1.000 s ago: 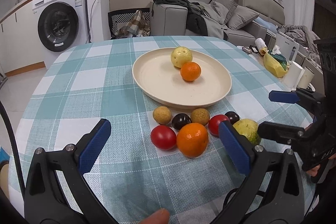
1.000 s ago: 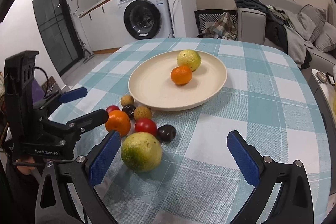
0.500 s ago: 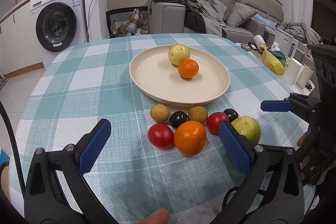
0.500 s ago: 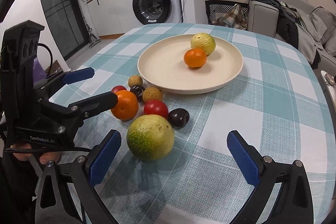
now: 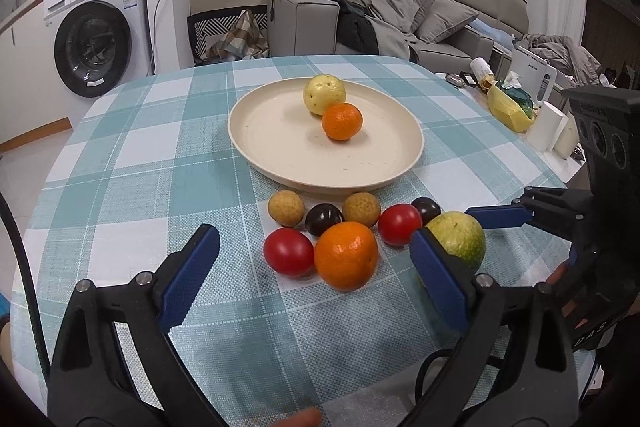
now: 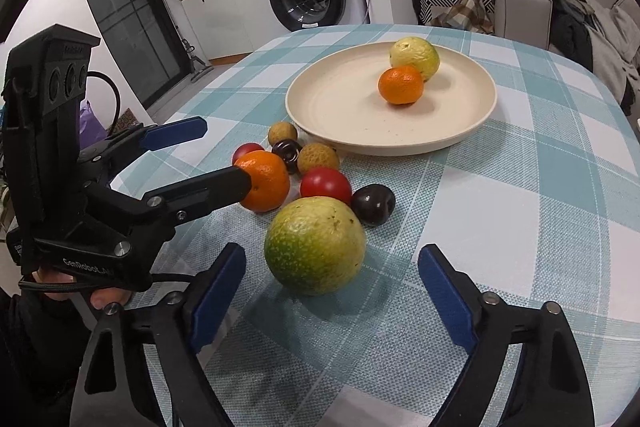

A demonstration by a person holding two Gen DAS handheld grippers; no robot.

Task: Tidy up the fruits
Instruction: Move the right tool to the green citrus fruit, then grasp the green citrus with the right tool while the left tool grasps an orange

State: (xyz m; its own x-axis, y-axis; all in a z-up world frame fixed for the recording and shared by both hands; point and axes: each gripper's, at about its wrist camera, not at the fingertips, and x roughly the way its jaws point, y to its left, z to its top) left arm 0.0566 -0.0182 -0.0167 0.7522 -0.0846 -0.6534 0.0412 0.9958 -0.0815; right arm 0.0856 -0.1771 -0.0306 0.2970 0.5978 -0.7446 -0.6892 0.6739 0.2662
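A cream plate (image 5: 256, 147) (image 6: 328, 107) on the checked tablecloth holds a yellow fruit (image 5: 324, 94) and a small orange (image 5: 342, 121). In front of it lie two brown longans, two dark plums, two red tomatoes, a big orange (image 5: 346, 255) (image 6: 268, 183) and a large green fruit (image 6: 316, 245) (image 5: 460, 237). My left gripper (image 5: 313, 235) (image 6: 224, 155) is open and closing, its pads clear of the big orange and a tomato (image 5: 289, 251). My right gripper (image 6: 332, 251) is open and closing around the green fruit, its pads apart from it.
The round table's edge curves close on the left and right. A side table with a yellow bag (image 5: 508, 107) and white containers stands at the right. Behind are a washing machine (image 5: 94, 47), a chair and a sofa (image 5: 432, 27).
The right gripper has sunk and come nearer the green fruit, which now sits between its fingers. Both grippers' fingers have narrowed a little. The left gripper has stayed put.
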